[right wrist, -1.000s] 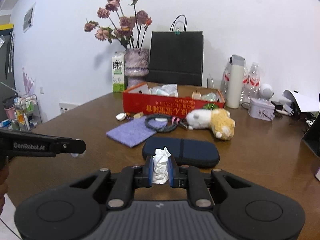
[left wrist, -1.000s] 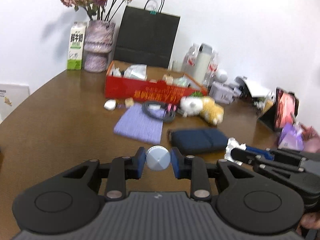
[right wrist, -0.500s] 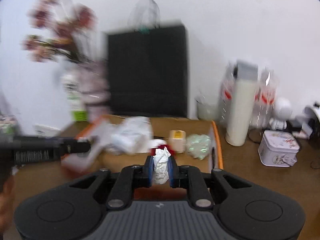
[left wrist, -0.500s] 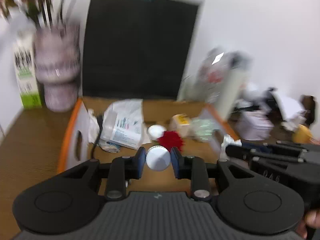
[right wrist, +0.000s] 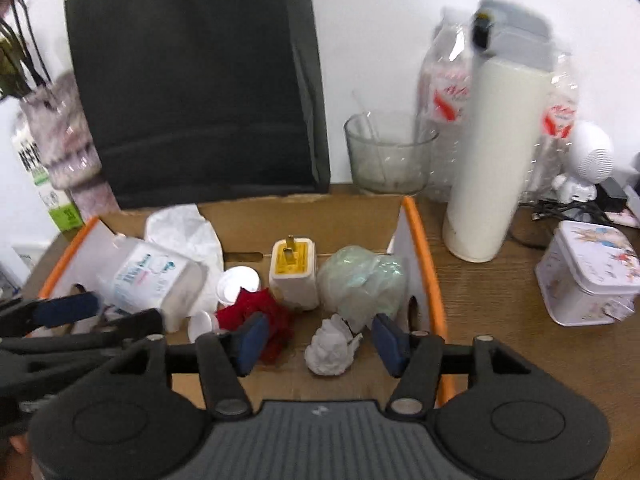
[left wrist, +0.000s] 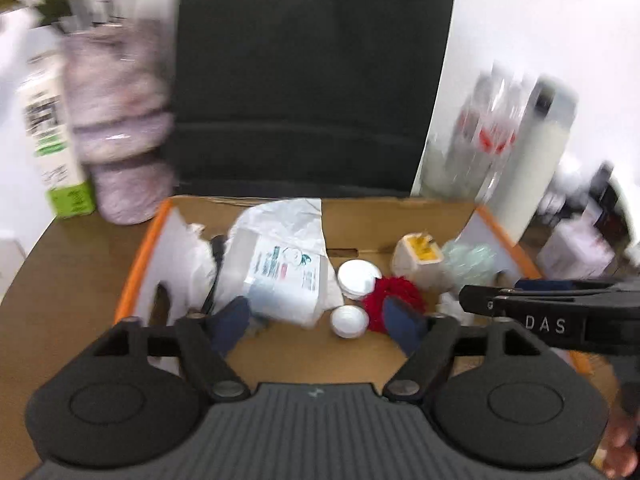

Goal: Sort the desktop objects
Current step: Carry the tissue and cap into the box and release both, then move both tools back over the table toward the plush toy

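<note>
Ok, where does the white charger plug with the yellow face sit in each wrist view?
Left wrist: white charger plug with the yellow face, right of centre, inside the orange-edged cardboard box.
Right wrist: plug near centre, in the same box.
Shared landmark: fuzzy red ball just in front of it.

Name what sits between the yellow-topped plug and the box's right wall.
A pale green crumpled wrapper lies between the plug and the box's right wall, seen clearest in the right wrist view.
</note>
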